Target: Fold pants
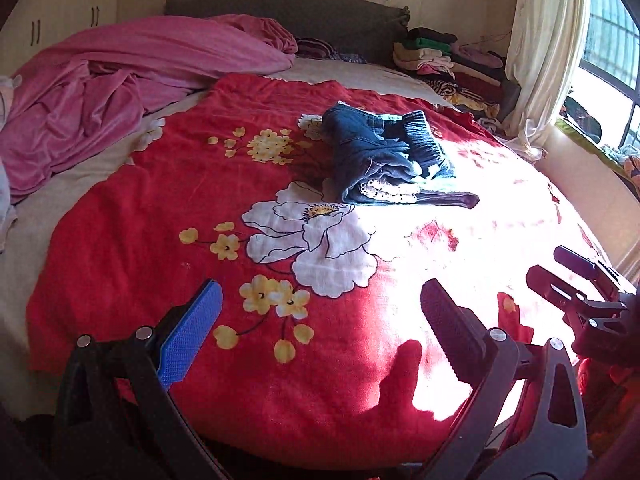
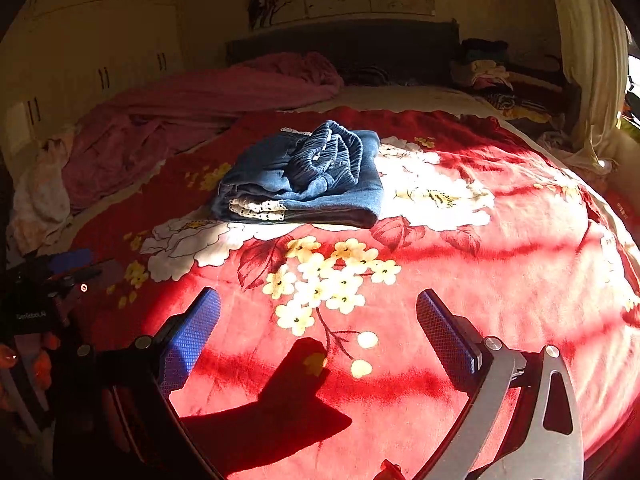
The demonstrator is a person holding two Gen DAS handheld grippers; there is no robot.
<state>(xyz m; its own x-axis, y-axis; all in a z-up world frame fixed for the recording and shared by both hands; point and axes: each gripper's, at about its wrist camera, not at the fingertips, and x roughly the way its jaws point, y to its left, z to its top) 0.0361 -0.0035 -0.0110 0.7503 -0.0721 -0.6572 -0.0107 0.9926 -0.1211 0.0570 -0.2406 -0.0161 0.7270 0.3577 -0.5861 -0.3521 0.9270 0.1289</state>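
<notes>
Blue denim pants (image 1: 390, 156) lie folded in a compact bundle on the red flowered blanket (image 1: 160, 208), with the elastic waistband on top and white lace trim at the near edge. They also show in the right wrist view (image 2: 304, 180). My left gripper (image 1: 320, 312) is open and empty, held over the blanket well short of the pants. My right gripper (image 2: 318, 320) is open and empty, also short of the pants. The right gripper also shows at the right edge of the left wrist view (image 1: 576, 276).
A crumpled pink blanket (image 1: 120, 88) lies at the back left of the bed. A stack of folded clothes (image 1: 448, 64) sits by the grey headboard (image 1: 280, 12). A curtain (image 1: 544, 56) and window are on the right. White wardrobes (image 2: 80, 48) stand at the left.
</notes>
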